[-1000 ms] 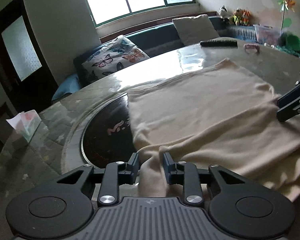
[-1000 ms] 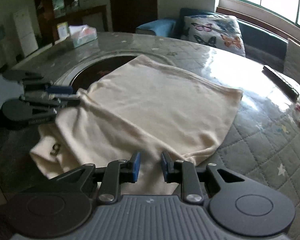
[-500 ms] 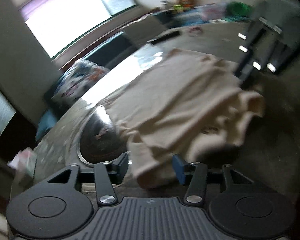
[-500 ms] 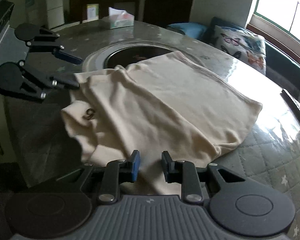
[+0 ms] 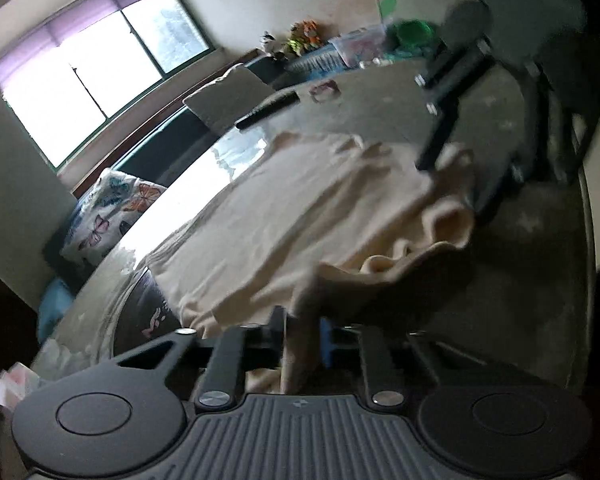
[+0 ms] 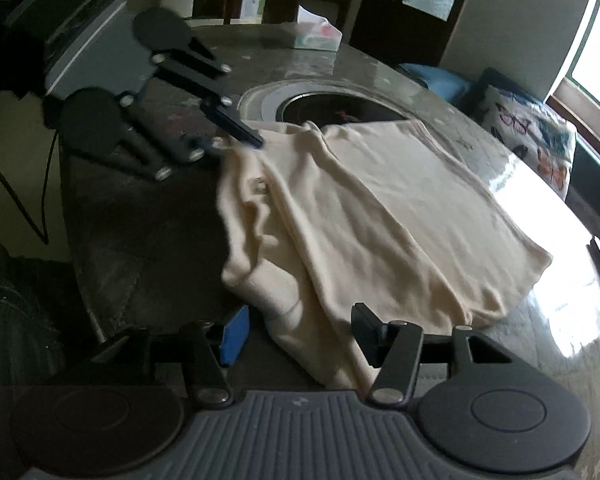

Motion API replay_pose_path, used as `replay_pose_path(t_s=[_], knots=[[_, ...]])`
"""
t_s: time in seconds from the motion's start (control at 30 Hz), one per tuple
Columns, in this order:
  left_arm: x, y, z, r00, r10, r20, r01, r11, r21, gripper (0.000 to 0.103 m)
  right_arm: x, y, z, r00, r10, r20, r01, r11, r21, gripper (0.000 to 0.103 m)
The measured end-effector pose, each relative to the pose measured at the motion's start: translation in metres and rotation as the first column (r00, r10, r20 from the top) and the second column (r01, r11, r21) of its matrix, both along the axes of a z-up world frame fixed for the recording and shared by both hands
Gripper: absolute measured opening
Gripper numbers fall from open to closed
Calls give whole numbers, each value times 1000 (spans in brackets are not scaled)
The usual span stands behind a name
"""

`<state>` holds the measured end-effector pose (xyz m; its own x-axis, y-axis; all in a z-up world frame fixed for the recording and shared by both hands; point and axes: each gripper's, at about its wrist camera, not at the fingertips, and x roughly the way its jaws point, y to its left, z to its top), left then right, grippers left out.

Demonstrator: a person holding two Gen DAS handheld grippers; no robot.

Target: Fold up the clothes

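A cream garment (image 6: 380, 216) lies spread on the round table, bunched and rolled along its near edge (image 5: 448, 224). My left gripper (image 5: 304, 336) sits at one near corner. Its jaws are closing, with a strip of the cream cloth pinched between them. From the right wrist view the left gripper (image 6: 236, 140) is at the garment's far left corner. My right gripper (image 6: 300, 328) has its jaws opening wide. A fold of the garment lies loose between the blue pads (image 6: 234, 330), untouched by them. The right gripper (image 5: 452, 188) also shows blurred at the garment's right end.
The table (image 6: 148, 240) has a quilted cover under glass and a dark round inset (image 6: 332, 108) at its middle. A tissue box (image 6: 318, 36), a black remote (image 5: 268, 110) and a small pink item (image 5: 324, 90) lie on it. A butterfly cushion (image 5: 112, 208) and a sofa stand behind.
The left jaws opened, then closed on the cloth's corner. The right jaws let go and spread wide. Both grippers rolled, and the garment's near edge got bunched.
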<state>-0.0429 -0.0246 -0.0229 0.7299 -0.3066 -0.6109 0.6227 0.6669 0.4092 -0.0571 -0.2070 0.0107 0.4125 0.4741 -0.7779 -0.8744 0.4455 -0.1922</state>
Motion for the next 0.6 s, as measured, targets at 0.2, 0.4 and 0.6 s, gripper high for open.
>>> replay_pose_path(t_s=[0.2, 0.4, 0.6], knots=[[24, 4, 13, 997, 67, -48, -71, 993, -96, 14, 13, 1, -6, 999, -49, -1, 49, 997, 53, 37], [10, 7, 5, 998, 59, 1, -59, 998, -31, 33, 34, -11, 2, 987, -133, -91, 144, 982, 124, 12], [-1, 9, -11, 999, 5, 33, -7, 998, 55, 32, 40, -19, 11, 982, -157, -107, 174, 971, 166, 10]])
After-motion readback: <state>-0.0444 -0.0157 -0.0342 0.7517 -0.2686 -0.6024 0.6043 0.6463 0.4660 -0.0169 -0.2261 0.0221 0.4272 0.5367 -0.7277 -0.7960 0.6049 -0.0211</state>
